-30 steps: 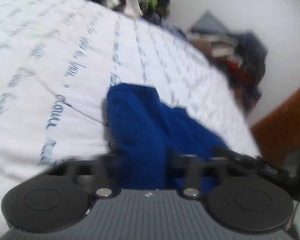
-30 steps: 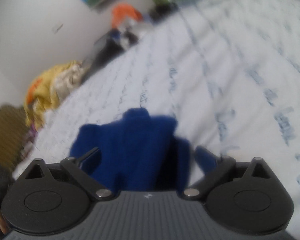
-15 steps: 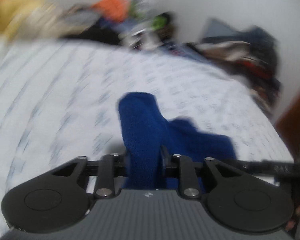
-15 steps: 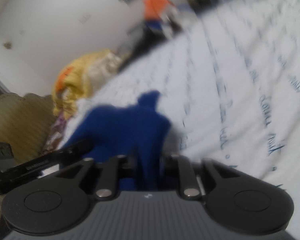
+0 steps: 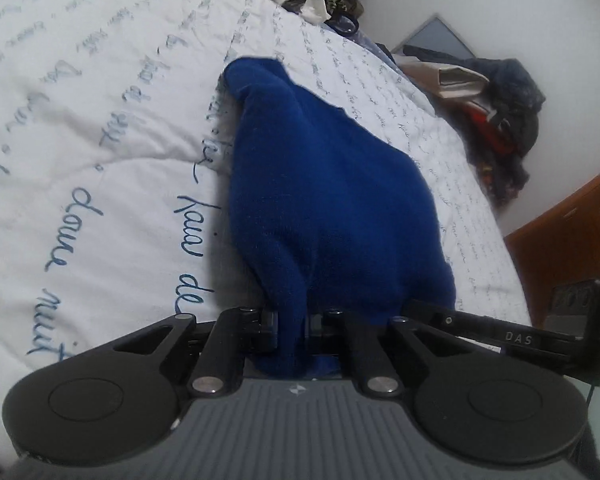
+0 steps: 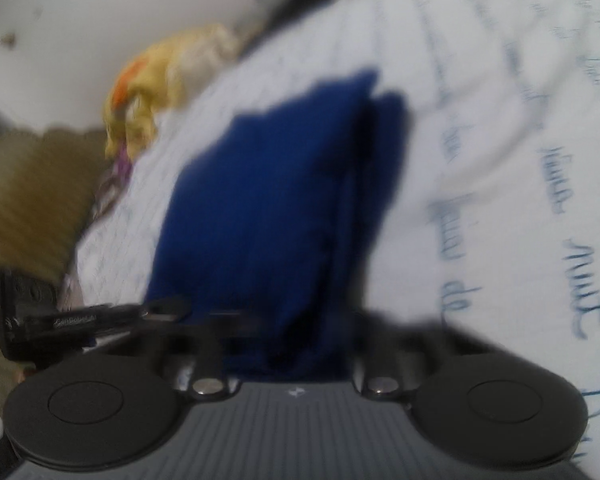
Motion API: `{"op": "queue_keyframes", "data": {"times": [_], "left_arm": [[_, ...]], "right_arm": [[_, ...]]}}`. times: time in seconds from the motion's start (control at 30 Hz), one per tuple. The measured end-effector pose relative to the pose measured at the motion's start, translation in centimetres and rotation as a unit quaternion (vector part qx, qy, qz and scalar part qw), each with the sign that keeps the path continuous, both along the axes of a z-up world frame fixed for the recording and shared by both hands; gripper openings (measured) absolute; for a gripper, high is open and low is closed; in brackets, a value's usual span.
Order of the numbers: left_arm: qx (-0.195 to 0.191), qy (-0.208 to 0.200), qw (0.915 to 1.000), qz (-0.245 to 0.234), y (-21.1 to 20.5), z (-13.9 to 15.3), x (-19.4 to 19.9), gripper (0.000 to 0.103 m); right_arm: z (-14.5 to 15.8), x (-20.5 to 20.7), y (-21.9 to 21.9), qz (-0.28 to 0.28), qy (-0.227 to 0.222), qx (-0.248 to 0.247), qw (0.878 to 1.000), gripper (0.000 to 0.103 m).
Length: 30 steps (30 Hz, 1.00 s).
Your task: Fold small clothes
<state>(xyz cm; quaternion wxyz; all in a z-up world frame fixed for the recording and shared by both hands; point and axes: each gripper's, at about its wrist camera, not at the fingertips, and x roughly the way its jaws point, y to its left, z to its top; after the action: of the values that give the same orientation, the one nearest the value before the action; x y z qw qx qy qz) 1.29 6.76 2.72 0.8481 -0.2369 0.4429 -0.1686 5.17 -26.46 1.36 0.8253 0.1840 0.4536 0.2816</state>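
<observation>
Left gripper (image 5: 292, 326) is pinched tight on a fold of the blue knit garment (image 5: 328, 200), which runs away from the fingers over the white bedspread with blue script (image 5: 100, 140). The right gripper (image 6: 292, 344) has the same blue cloth bunched between its fingers, but that view is too blurry, so I can't tell if it's clamped. Beyond the left gripper's far right there's a heap of clothes (image 5: 504, 112) against the wall.
</observation>
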Motion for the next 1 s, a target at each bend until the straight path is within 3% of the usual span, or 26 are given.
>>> {"op": "queue_keyframes", "data": {"times": [0.1,0.17,0.2,0.27,0.3,0.33,0.37,0.43,0.5,0.57,0.6,0.67,0.7,0.73,0.77,0.83,0.93,1.0], "left_arm": [[0.006,-0.026,0.9992,-0.03,0.0,1.6,-3.0,0.009],[0.055,-0.021,0.9969,-0.051,-0.6,0.5,-4.3,0.016],[0.073,-0.019,0.9956,-0.056,-0.5,-0.6,-4.6,0.021],[0.064,-0.035,0.9963,-0.045,0.6,-0.5,-4.8,0.039],[0.068,-0.044,0.9964,-0.025,1.1,0.2,-4.6,0.044],[0.079,-0.072,0.9943,-0.001,1.5,1.4,-4.5,0.047],[0.085,-0.111,0.9901,0.011,1.5,2.7,-4.4,0.049],[0.086,-0.176,0.9805,0.016,0.5,5.0,-3.3,0.05],[0.089,-0.216,0.9722,-0.016,-2.0,6.2,-1.1,0.053],[0.154,-0.242,0.9573,-0.037,-5.4,5.4,1.7,0.066],[0.196,-0.235,0.9512,-0.037,-6.7,4.2,3.4,0.066],[0.255,-0.18,0.9482,-0.058,-8.2,0.5,6.4,0.067],[0.254,-0.188,0.9466,-0.061,-7.8,-1.3,6.5,0.068],[0.239,-0.211,0.9458,-0.062,-6.9,-1.7,5.7,0.068],[0.215,-0.208,0.9523,-0.063,-5.7,-1.8,5.7,0.067],[0.207,-0.218,0.9513,-0.069,-4.8,-2.0,5.0,0.067],[0.214,-0.219,0.9495,-0.068,-5.0,-1.9,4.9,0.067],[0.212,-0.22,0.9497,-0.068,-4.9,-2.0,4.3,0.068]], "right_arm": [[1.8,-2.0,-1.0,0.024,-0.017,-0.003,1.0,0.012],[2.1,-3.7,-1.8,0.043,-0.017,-0.01,0.999,0.012],[1.5,-4.1,-1.9,0.049,-0.009,-0.021,0.999,0.014],[0.8,-4.7,-1.8,0.053,-0.013,-0.04,0.998,0.022],[1.3,-4.5,-2.0,0.048,-0.013,-0.042,0.998,0.033],[2.1,-4.2,-2.2,0.031,-0.014,-0.046,0.998,0.045],[3.2,-3.9,-2.7,0.006,-0.034,-0.043,0.998,0.049],[5.7,-3.3,-3.0,-0.033,-0.104,-0.014,0.994,0.053],[7.4,-1.4,-2.0,-0.049,-0.138,0.026,0.989,0.056],[7.7,1.3,0.5,-0.043,-0.141,0.039,0.988,0.066],[7.2,3.0,1.9,-0.034,-0.136,0.031,0.99,0.075],[4.8,6.4,4.6,-0.033,-0.092,-0.022,0.995,0.075],[2.8,7.9,5.4,-0.033,-0.055,-0.066,0.996,0.075],[1.5,7.7,5.7,-0.035,-0.095,-0.079,0.992,0.076],[0.4,7.7,5.9,-0.036,-0.122,-0.099,0.987,0.076],[-0.7,7.2,5.7,-0.026,-0.146,-0.09,0.985,0.075],[-0.4,7.4,7.0,0.003,-0.148,-0.147,0.978,0.076],[1.5,8.1,8.1,-0.025,-0.144,-0.159,0.976,0.077]]}}
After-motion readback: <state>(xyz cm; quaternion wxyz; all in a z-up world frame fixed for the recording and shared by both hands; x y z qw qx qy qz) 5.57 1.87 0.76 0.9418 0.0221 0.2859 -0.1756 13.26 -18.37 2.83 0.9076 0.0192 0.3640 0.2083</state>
